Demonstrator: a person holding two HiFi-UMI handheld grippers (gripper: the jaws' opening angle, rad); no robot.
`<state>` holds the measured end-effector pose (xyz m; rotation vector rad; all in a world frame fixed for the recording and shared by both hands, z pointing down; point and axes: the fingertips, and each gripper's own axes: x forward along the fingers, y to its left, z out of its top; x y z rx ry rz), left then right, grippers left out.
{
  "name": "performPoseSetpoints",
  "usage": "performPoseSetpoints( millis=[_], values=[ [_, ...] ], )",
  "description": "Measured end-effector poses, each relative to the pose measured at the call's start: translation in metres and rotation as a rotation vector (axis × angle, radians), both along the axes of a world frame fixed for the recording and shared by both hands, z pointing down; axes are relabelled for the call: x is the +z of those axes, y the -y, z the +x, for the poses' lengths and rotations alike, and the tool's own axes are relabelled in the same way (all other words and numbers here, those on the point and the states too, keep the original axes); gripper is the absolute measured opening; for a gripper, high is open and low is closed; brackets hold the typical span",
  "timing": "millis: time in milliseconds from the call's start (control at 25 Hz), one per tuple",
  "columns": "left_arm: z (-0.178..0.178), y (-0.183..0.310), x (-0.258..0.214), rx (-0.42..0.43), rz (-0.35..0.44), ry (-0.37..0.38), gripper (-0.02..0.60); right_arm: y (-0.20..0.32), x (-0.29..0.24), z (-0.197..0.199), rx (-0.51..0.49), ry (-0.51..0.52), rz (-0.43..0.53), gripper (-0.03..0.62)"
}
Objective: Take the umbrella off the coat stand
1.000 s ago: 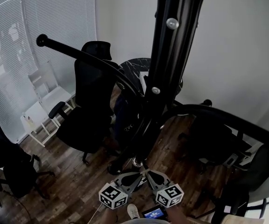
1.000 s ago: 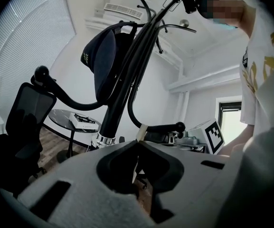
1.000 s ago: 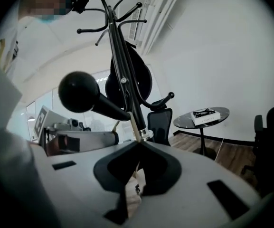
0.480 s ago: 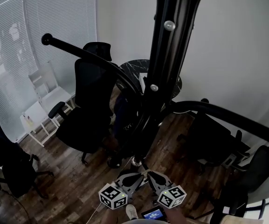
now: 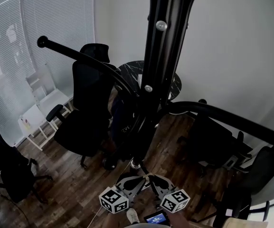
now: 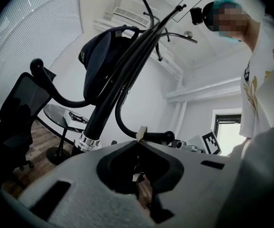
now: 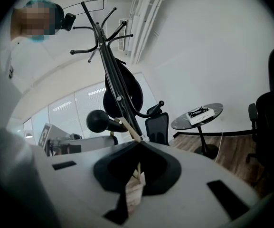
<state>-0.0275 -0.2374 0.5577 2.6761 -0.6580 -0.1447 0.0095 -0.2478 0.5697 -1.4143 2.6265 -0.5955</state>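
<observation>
A tall black coat stand [image 5: 158, 65] rises toward me in the head view, with long curved arms [image 5: 80, 56] spreading left and right. A dark navy bundle, apparently the umbrella [image 5: 122, 115], hangs against the pole below the left arm. It also shows in the left gripper view as a dark umbrella [image 6: 96, 65] and in the right gripper view as a dark umbrella [image 7: 123, 91]. My left gripper [image 5: 139, 179] and right gripper [image 5: 153, 179] sit side by side low near the stand's foot, jaws shut and empty. Both point up at the stand: left gripper [image 6: 140, 137], right gripper [image 7: 137, 139].
Black office chairs stand left of the stand [image 5: 87, 108], at the far left [image 5: 6, 167] and to the right [image 5: 212, 146]. A round dark table [image 5: 134, 72] with a box sits behind the pole. A white folding chair [image 5: 44, 103] stands by the window blinds [image 5: 27, 37].
The stand has drifted slightly left in the head view. Both grippers stay low by its foot, still shut.
</observation>
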Motion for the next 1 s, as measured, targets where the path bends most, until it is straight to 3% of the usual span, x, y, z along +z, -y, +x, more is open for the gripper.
performPoseSetpoints(
  millis=[400,1000],
  values=[
    [0.007,-0.004,-0.006,0.003,0.005,-0.043,0.021,-0.006,-0.007,0.009,0.011,0.04,0.022,0.014],
    [0.015,-0.015,-0.01,0.009,0.014,-0.039,0.021,-0.02,-0.01,0.015,-0.002,0.042,0.02,0.014]
  ],
)
